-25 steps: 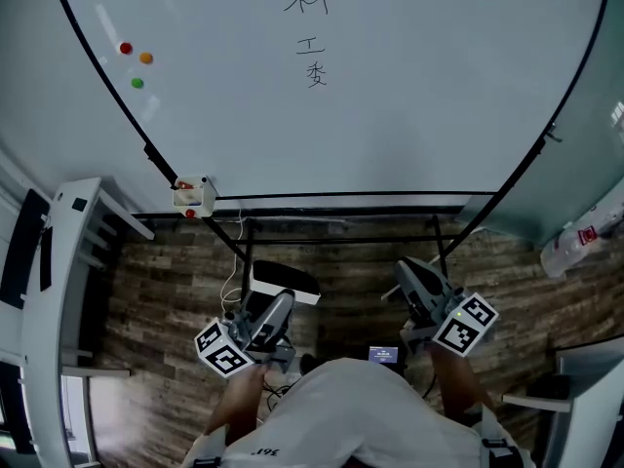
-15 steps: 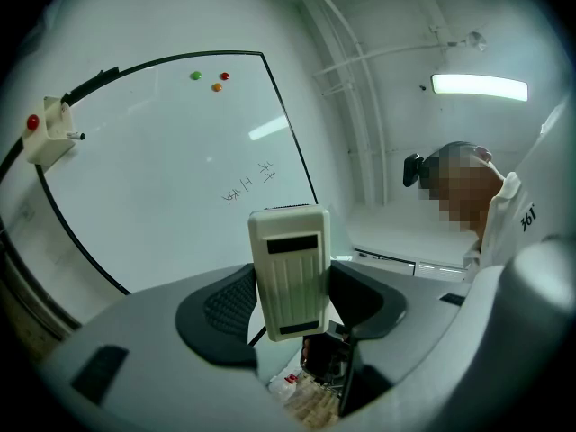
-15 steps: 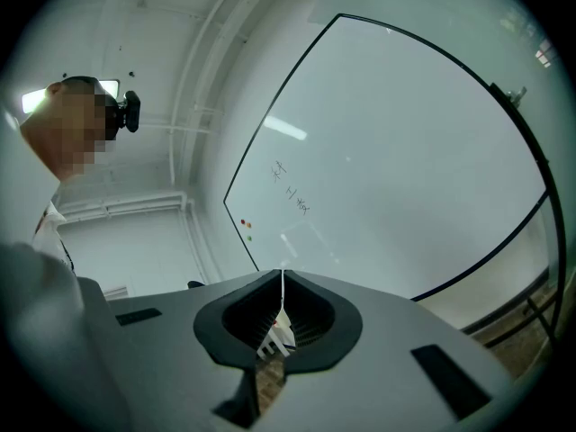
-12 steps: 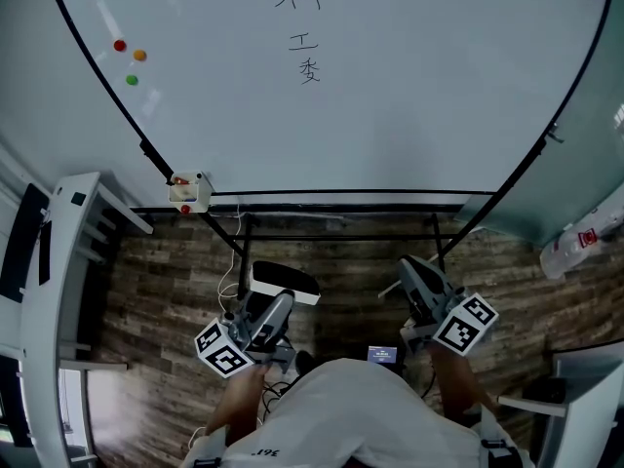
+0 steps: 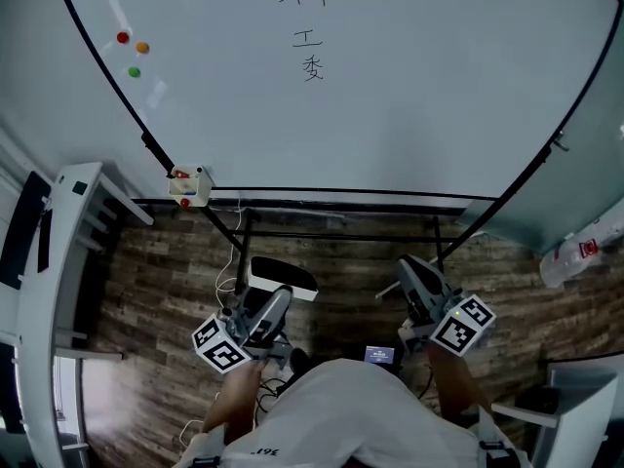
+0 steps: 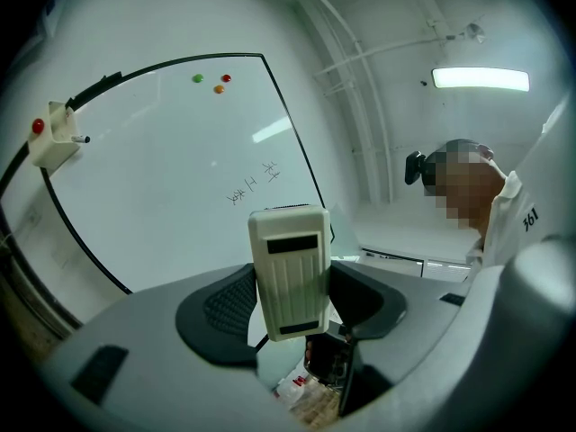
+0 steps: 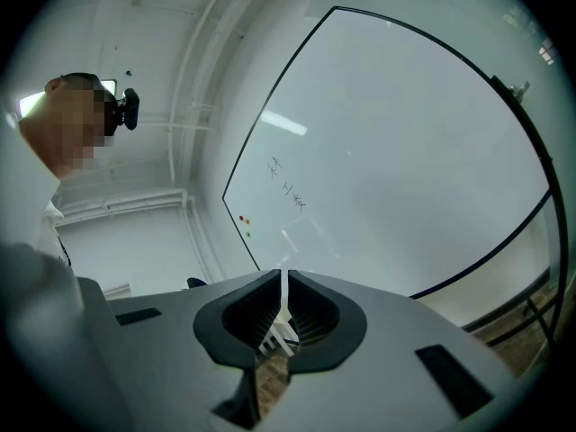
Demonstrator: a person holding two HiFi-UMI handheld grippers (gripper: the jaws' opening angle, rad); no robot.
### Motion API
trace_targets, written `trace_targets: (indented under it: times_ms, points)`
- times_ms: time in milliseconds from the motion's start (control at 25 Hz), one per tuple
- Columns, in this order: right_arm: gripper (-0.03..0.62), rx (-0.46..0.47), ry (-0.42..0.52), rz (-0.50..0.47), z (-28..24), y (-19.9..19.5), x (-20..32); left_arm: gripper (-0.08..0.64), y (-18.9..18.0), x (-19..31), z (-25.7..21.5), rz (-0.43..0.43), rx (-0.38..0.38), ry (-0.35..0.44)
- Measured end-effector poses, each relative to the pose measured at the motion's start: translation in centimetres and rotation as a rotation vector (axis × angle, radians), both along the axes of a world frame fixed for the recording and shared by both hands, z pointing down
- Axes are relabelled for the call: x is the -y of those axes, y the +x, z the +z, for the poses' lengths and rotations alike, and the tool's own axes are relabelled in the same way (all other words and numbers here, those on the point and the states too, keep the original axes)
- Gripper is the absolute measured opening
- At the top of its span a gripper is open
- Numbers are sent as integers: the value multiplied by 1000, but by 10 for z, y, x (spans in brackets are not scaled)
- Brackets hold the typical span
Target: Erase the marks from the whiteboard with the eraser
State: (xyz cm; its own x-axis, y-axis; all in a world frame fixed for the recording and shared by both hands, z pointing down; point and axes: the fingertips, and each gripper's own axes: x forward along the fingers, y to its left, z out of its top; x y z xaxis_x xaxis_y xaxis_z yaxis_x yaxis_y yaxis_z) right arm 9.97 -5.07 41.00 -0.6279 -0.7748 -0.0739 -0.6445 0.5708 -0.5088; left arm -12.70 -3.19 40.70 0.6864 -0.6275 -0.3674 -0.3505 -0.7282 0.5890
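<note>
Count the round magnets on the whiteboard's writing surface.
3, clustered at the whiteboard's upper left: red magnet, orange magnet just right of it, green magnet below them. None look hidden.

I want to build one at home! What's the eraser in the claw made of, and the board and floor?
The eraser looks like hard cream plastic, matte, with moulded ribs. The whiteboard seems smooth and glossy: a light streak reflects in it. The floor looks like wood planks, maybe only wood-print.
</note>
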Motion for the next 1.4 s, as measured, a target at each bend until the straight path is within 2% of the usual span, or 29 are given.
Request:
trace_targets:
  times_ms: [440, 680, 920, 1400]
  points:
    - [28, -44, 84, -41, -24, 14, 19, 258, 25, 15, -9, -40, 34, 45]
    - [28, -59, 115, -58, -32, 14, 31, 258, 26, 28, -11, -70, 49, 47]
    - [28, -63, 111, -50, -30, -3, 51, 258, 11, 50, -13, -61, 62, 51]
    - [28, -71, 123, 67, -38, -48, 112, 258, -42, 138, -28, 17, 101, 89]
